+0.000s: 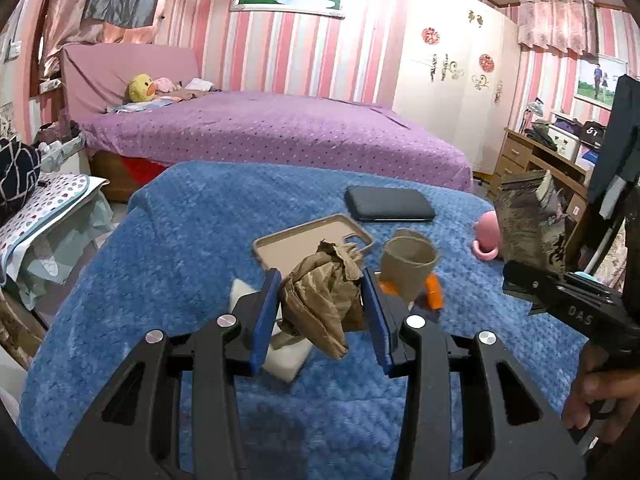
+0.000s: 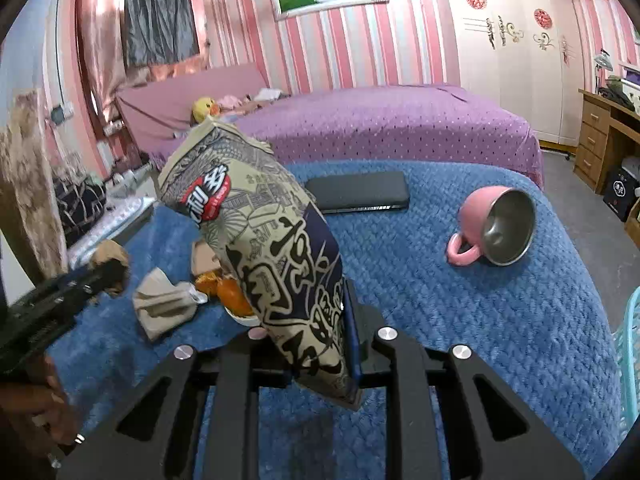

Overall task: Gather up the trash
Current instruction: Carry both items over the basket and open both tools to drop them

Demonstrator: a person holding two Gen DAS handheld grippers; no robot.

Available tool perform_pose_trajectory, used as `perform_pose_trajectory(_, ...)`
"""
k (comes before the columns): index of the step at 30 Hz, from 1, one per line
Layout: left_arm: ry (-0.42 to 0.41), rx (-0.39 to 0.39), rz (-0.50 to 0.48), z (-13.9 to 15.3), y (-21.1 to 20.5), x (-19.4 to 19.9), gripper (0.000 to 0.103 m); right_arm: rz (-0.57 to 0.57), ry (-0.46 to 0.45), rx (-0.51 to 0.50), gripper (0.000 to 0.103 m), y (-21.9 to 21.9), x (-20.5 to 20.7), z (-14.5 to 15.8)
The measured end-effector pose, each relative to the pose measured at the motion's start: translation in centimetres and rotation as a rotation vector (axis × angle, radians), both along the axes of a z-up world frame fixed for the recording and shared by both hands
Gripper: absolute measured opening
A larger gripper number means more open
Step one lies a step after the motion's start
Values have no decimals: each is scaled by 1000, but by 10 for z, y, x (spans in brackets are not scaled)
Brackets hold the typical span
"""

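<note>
My left gripper [image 1: 320, 316] is shut on a crumpled brown paper ball [image 1: 320, 300] and holds it above the blue blanket [image 1: 160, 264]. My right gripper [image 2: 312, 336] is shut on a printed snack bag [image 2: 264, 240], held upright; the bag also shows in the left wrist view [image 1: 528, 224]. On the blanket lie a crushed brown paper cup [image 1: 406, 268], orange peel [image 1: 434, 292] and a white tissue [image 1: 280, 352]. In the right wrist view I see crumpled beige paper [image 2: 160, 308] and orange peel [image 2: 232, 292] behind the bag.
A beige phone case [image 1: 288, 244], a dark phone [image 1: 388, 204] and a tipped pink mug [image 2: 492, 224] lie on the blanket. A purple bed [image 1: 280, 128] is behind. A teal basket rim [image 2: 630, 344] is at the right edge. A wooden desk [image 2: 600, 140] stands at the right.
</note>
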State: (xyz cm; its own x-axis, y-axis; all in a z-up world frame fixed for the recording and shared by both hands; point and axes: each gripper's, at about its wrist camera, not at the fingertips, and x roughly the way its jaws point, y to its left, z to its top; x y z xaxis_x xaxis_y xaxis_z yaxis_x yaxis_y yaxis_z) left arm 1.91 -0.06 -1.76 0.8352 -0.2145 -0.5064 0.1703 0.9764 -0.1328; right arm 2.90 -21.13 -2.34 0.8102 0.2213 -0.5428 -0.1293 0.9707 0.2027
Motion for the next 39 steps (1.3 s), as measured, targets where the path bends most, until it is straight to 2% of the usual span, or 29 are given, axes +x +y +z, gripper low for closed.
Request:
perform_pose_trajectory(12,-29,6,-94,12,-58,-9,40,-32,-49,4,20,-46,-26,15)
perform_pose_trajectory(28,-37,-8,-187,19,-128,-14,40,-157,-80,20,20,-134,-65,26)
perform_pose_trajectory(39,-74,-27,-290,29,-200,-28,40,-285,-74,29,20,-201,-87,20)
